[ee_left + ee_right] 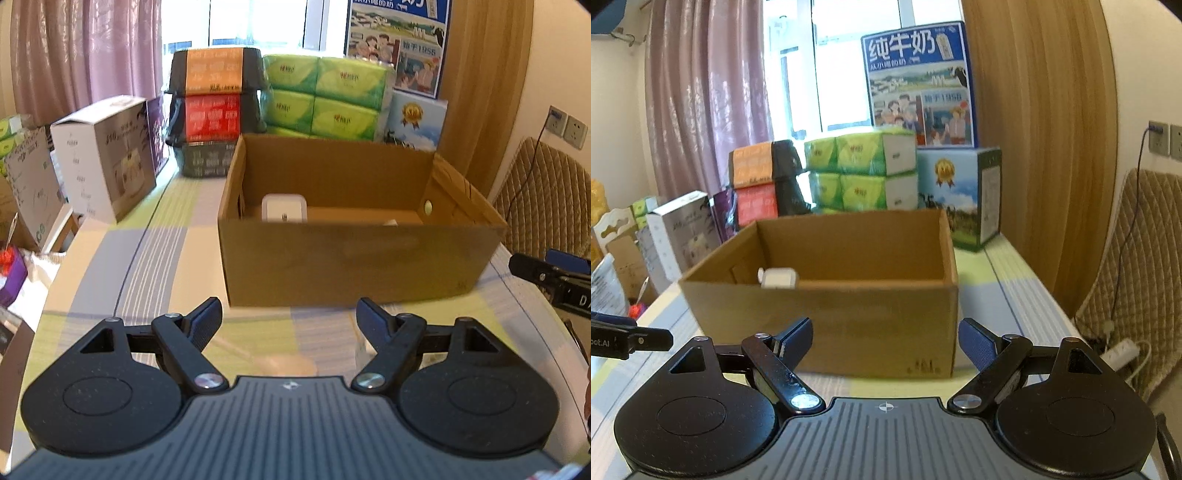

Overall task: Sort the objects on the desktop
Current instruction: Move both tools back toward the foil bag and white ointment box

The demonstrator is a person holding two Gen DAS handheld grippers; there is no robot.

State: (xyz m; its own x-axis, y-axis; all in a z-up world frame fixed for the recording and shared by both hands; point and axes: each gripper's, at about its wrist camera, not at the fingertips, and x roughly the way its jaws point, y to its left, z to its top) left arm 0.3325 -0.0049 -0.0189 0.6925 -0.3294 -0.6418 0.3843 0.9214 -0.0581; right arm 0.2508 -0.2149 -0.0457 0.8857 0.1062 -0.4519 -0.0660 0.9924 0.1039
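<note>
Both tools stand wide and hold nothing: the left tool (pixel 289 314) and the right tool (pixel 885 334) hang just short of the near wall of the carton (pixel 354 258), low over the striped tabletop (pixel 155 243). From the left wrist view the right tool shows as a dark tip past the carton's right corner; from the right wrist view the left tool pokes in at the carton's left.

Inside the carton, against its left wall, lies a small white charger-like block (pixel 283 208), seen again from the right wrist view (pixel 777 277). A second pale bit (pixel 389 222) peeks over the near wall toward the carton's middle; too little shows to say what it is. Under the left tool, in front of the carton, a blurred pale thing (pixel 284 363) lies on the tabletop, perhaps a spoon or small wrapped item; I cannot tell which.

Judging by looks, the white block is light, rigid and smooth-sided, so it would slip if pinched on its rounded corners; across its flat faces is the better hold. The blurred thing, if thin and flat, would want a grip across its narrow width, close to the tabletop. The carton itself is open-topped, stiff but light, and a knock on its near wall could shove it back toward the tissue packs (pixel 325 99) behind it.
</note>
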